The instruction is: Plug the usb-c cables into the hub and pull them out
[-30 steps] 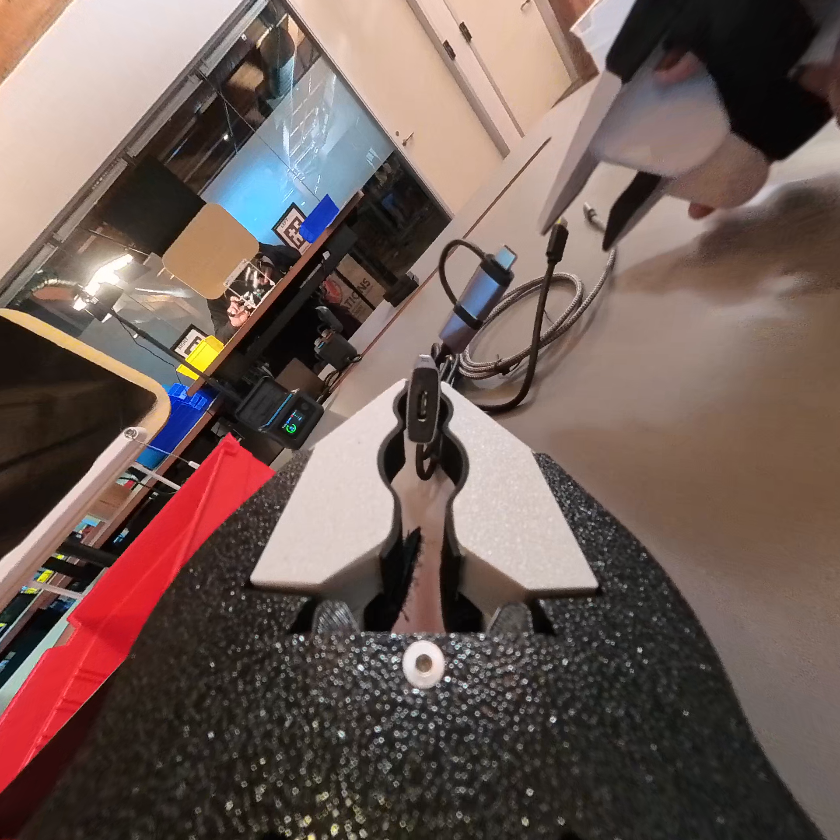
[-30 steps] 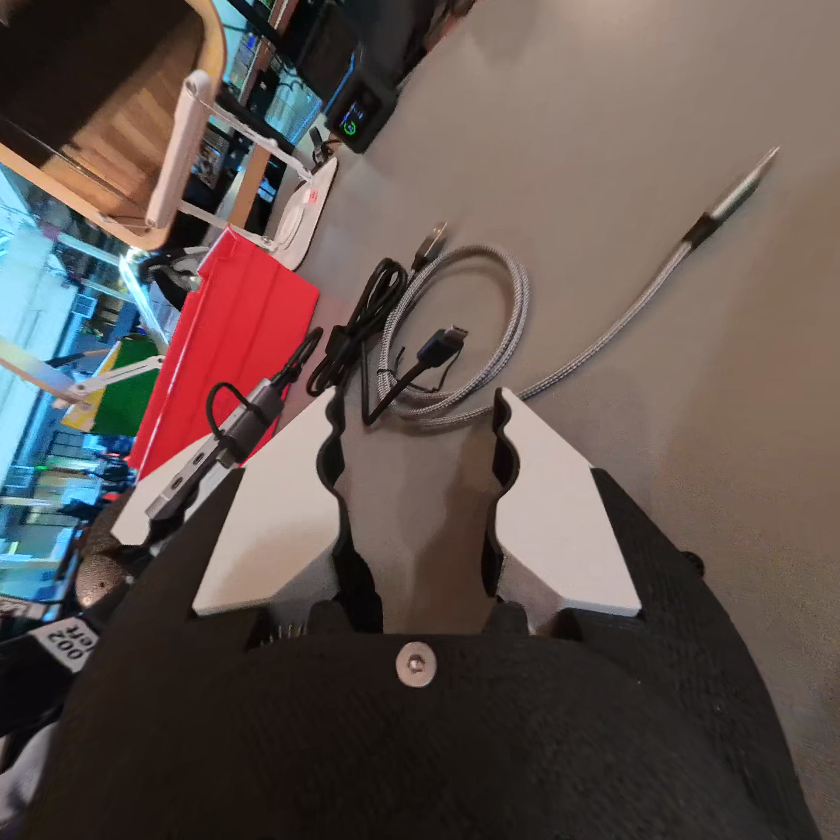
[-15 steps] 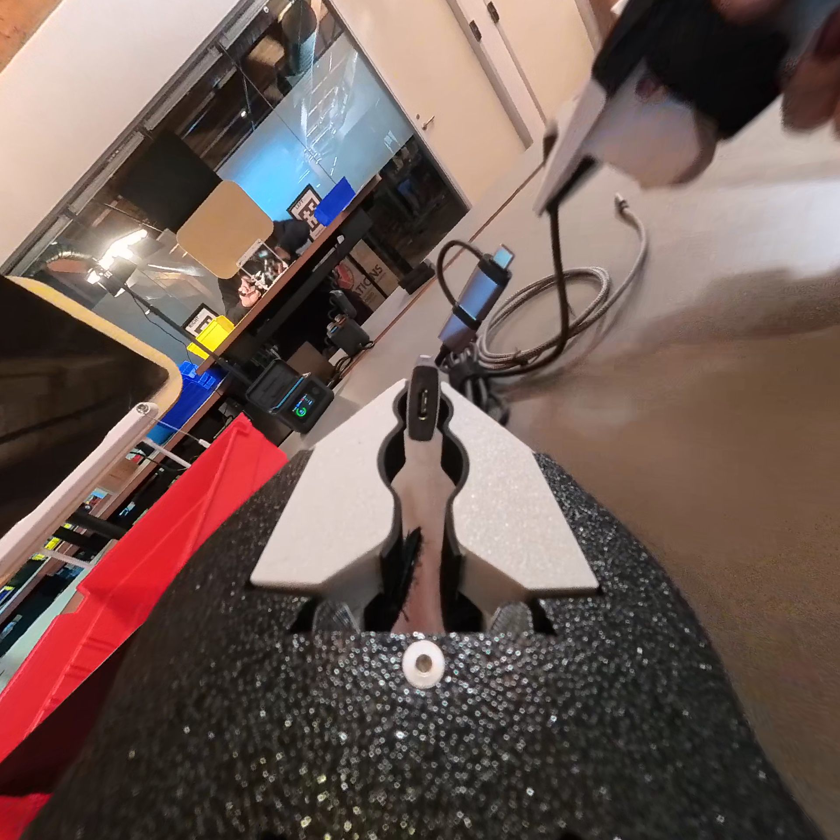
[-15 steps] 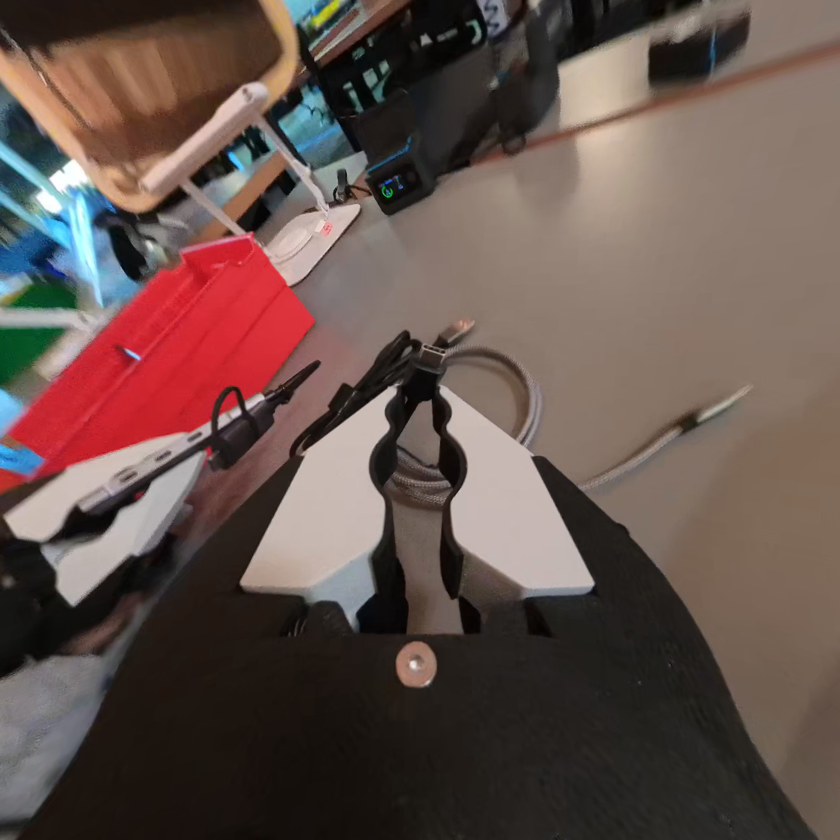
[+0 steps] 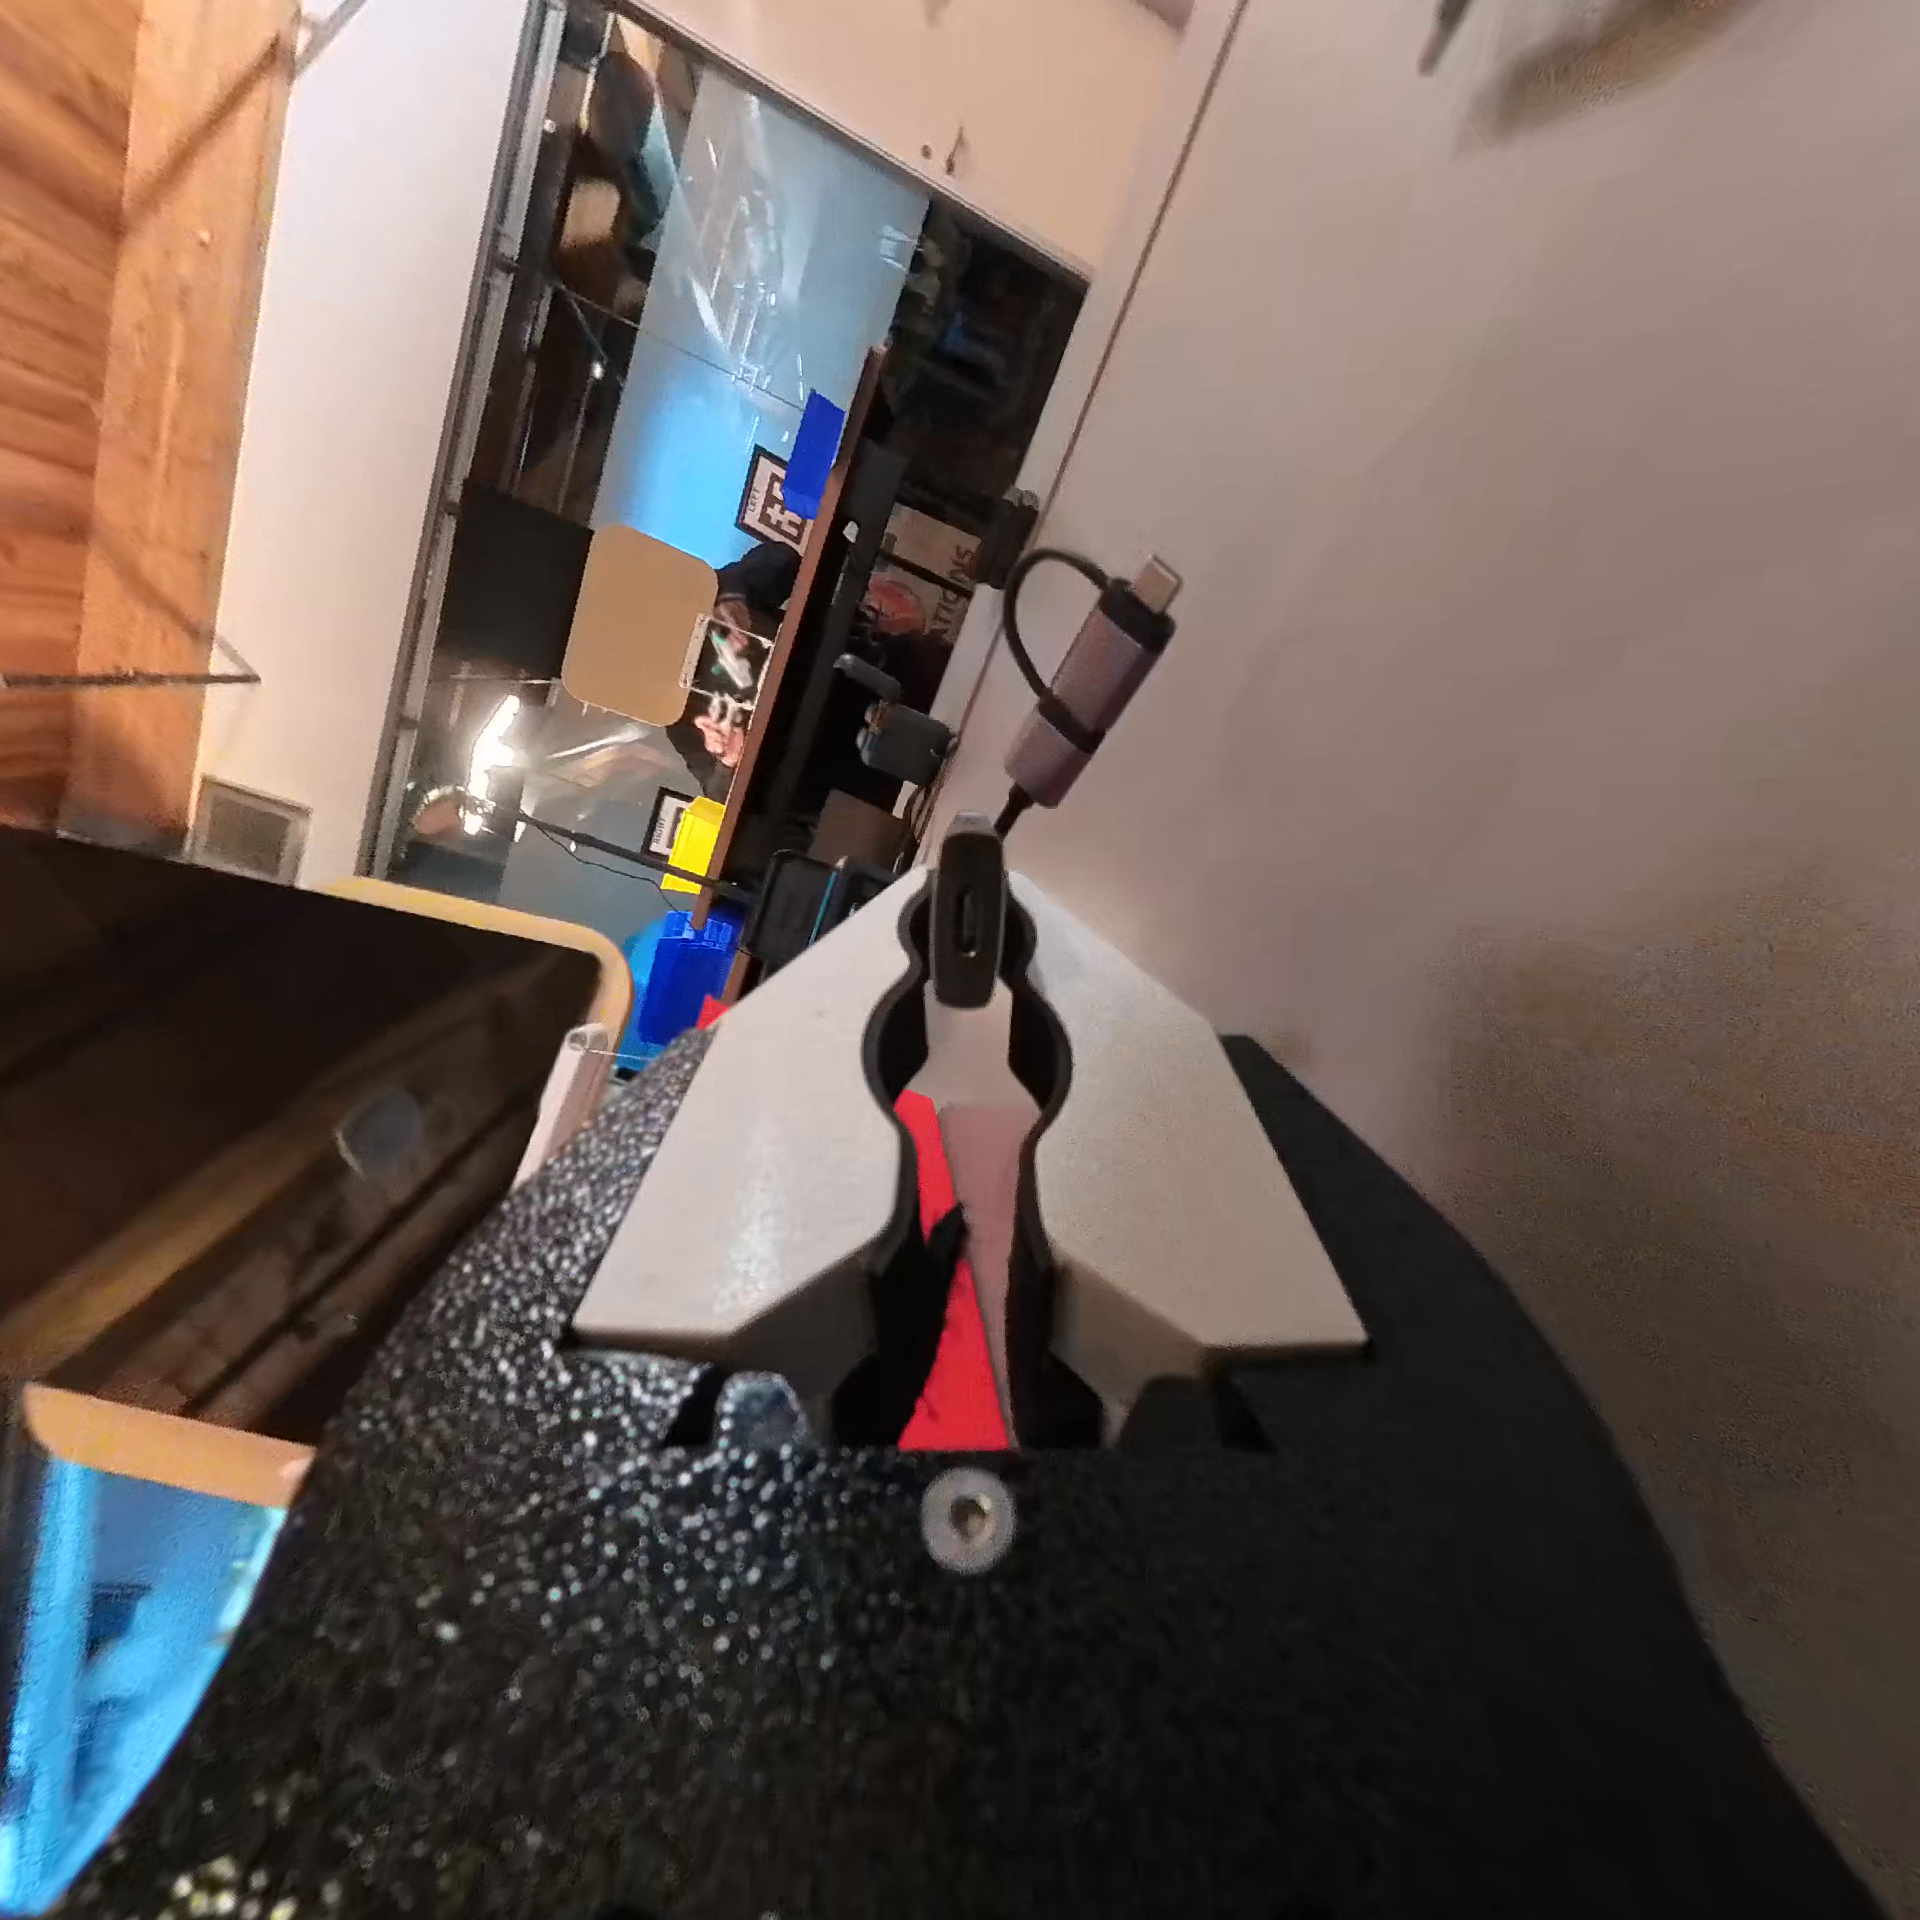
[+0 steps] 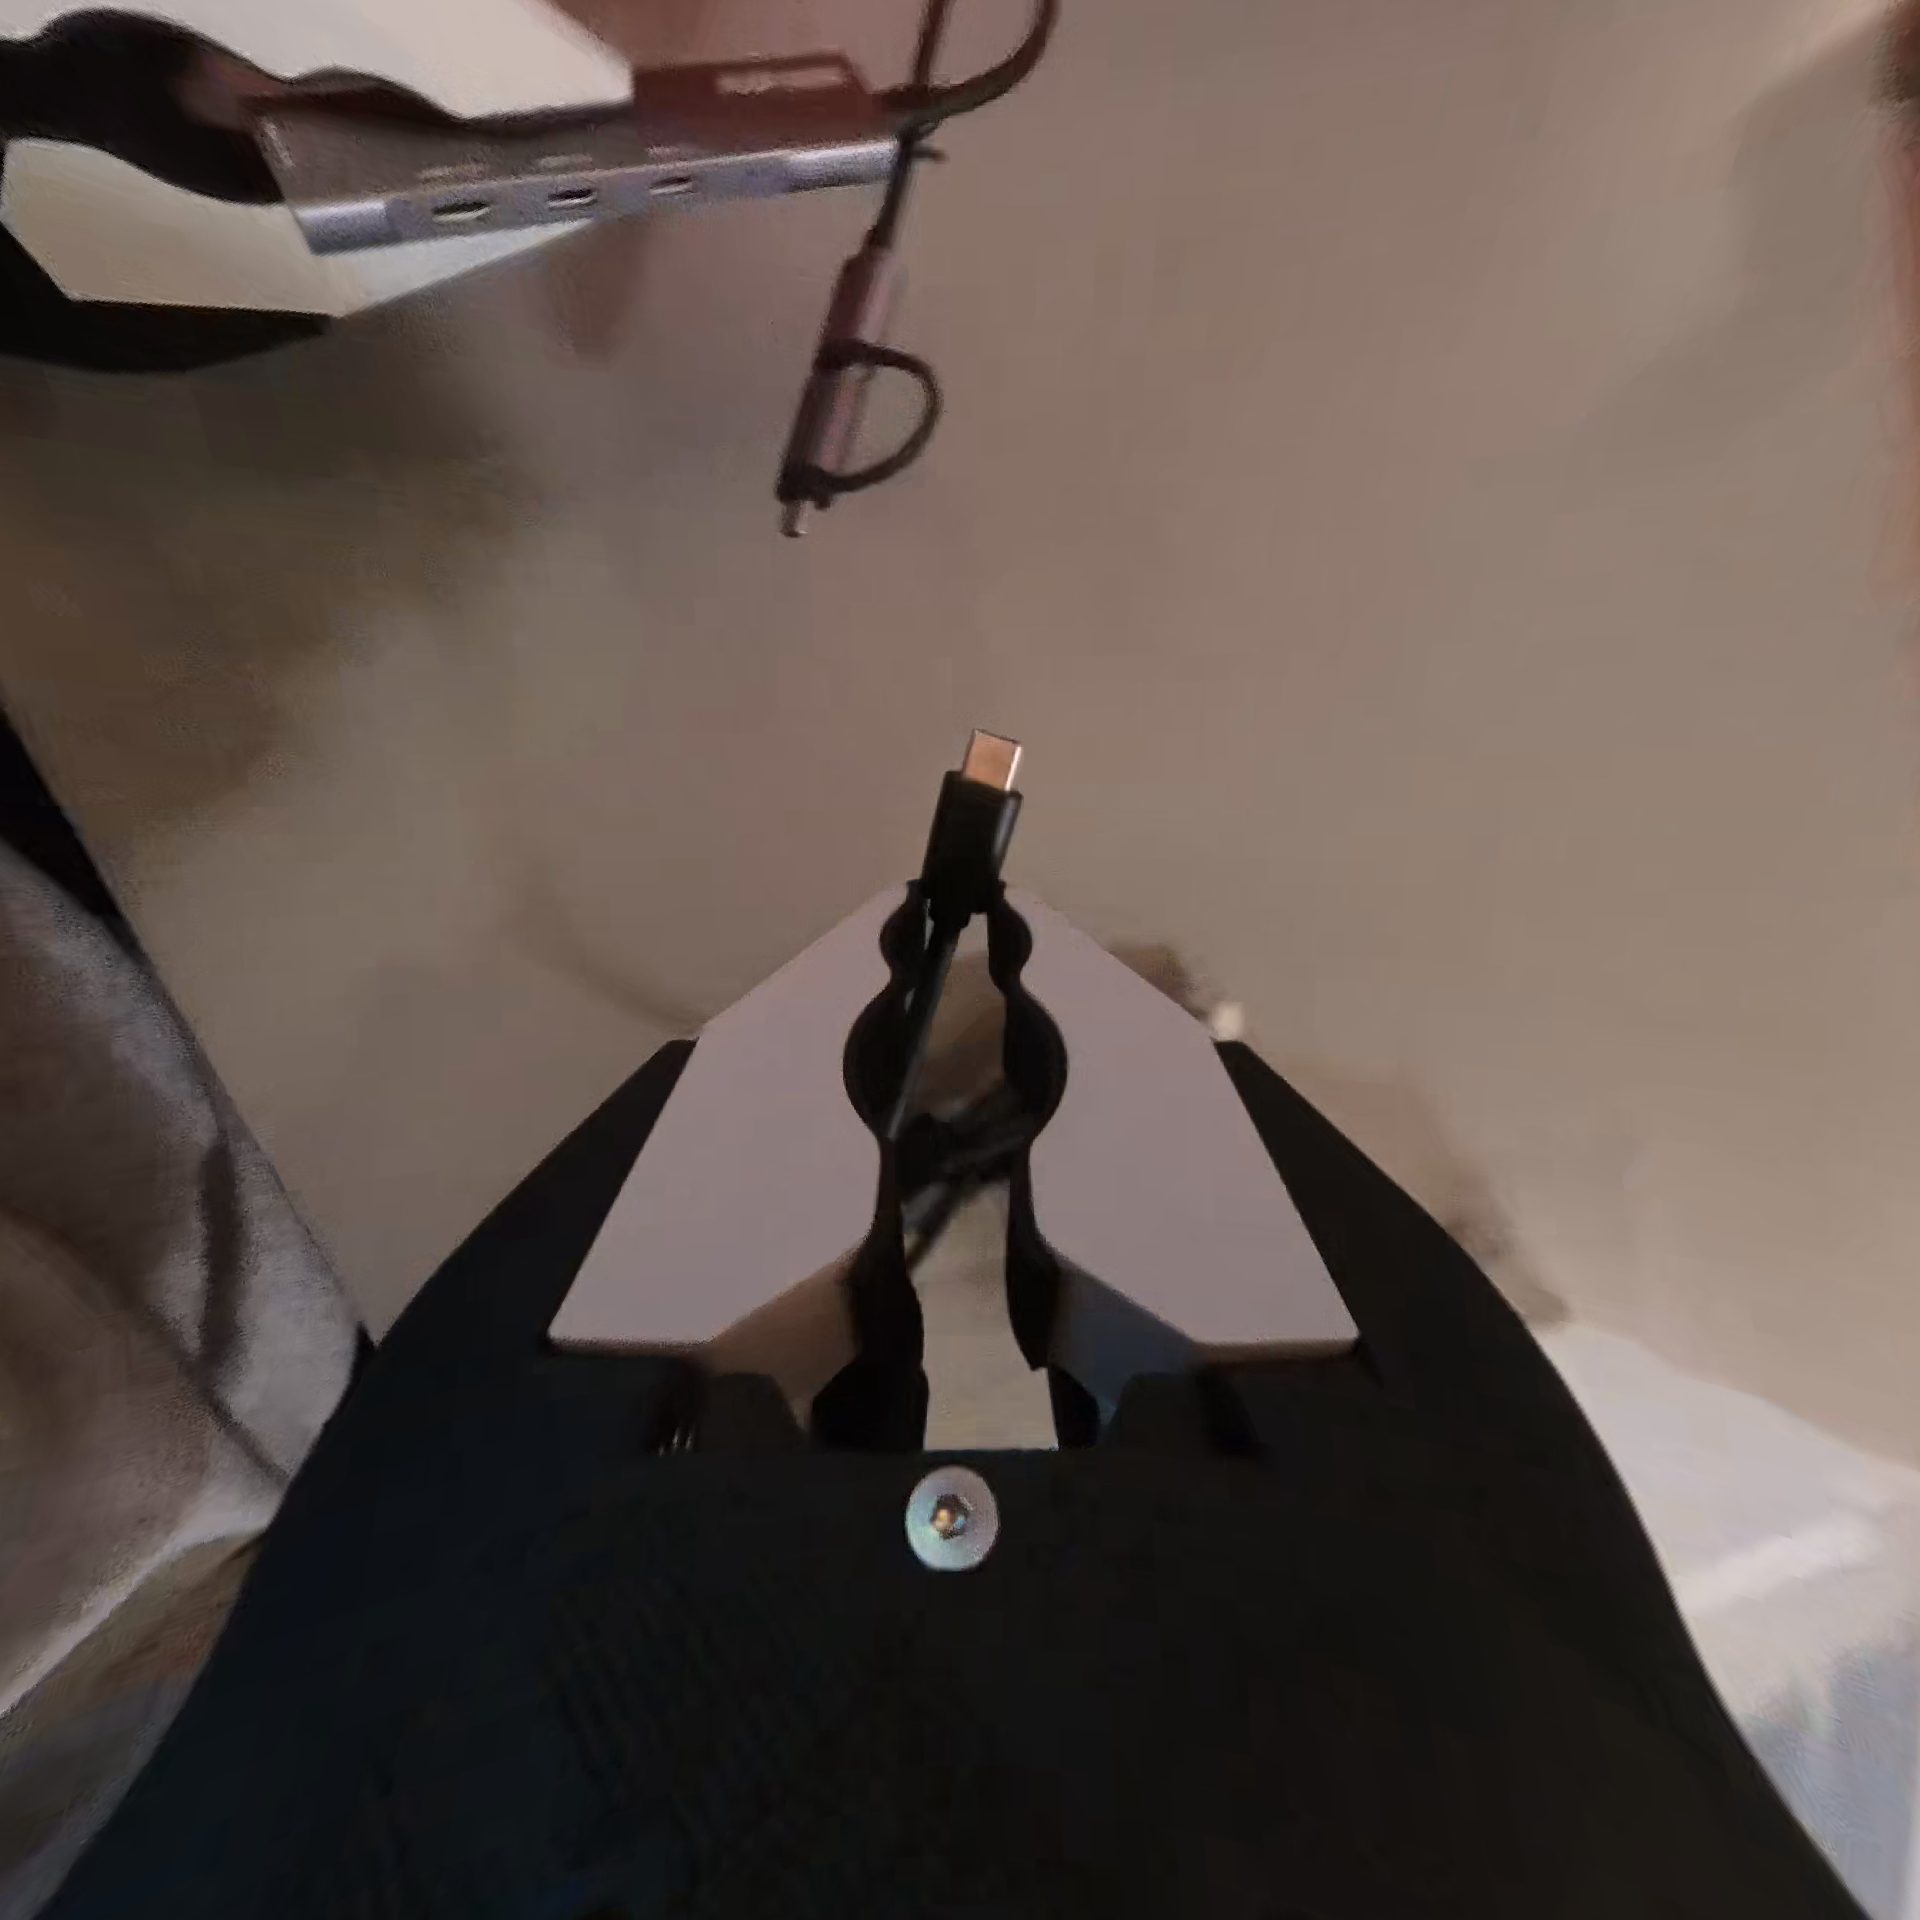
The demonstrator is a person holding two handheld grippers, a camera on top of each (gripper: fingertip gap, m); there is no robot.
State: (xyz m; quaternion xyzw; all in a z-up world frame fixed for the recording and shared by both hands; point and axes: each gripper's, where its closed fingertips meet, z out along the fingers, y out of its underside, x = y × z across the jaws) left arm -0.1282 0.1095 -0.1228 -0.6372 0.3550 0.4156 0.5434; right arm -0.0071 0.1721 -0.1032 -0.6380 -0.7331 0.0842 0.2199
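Observation:
My left gripper (image 5: 968,904) is shut on the grey hub (image 5: 968,925), seen end-on between its white fingers, lifted off the table. The hub's own short lead with its grey plug (image 5: 1091,691) sticks up beyond it. In the right wrist view the hub (image 6: 582,187) shows at top left with a row of ports, held by the left gripper's white fingers (image 6: 208,249); its lead plug (image 6: 842,416) hangs below. My right gripper (image 6: 961,904) is shut on the black usb-c cable plug (image 6: 977,821), tip pointing forward, well apart from the hub.
A grey tabletop (image 5: 1558,935) fills the right of the left wrist view. A wooden-rimmed lamp shade (image 5: 260,1039) is close on the left, a red bin (image 5: 951,1299) shows between the fingers, and a black charger (image 5: 800,904) stands behind. A grey sleeve (image 6: 104,1299) is at left.
My right gripper closed on the black cable plug and lifted it off the table. My left gripper raised and turned the hub. Both views have swung away from the coiled cables.

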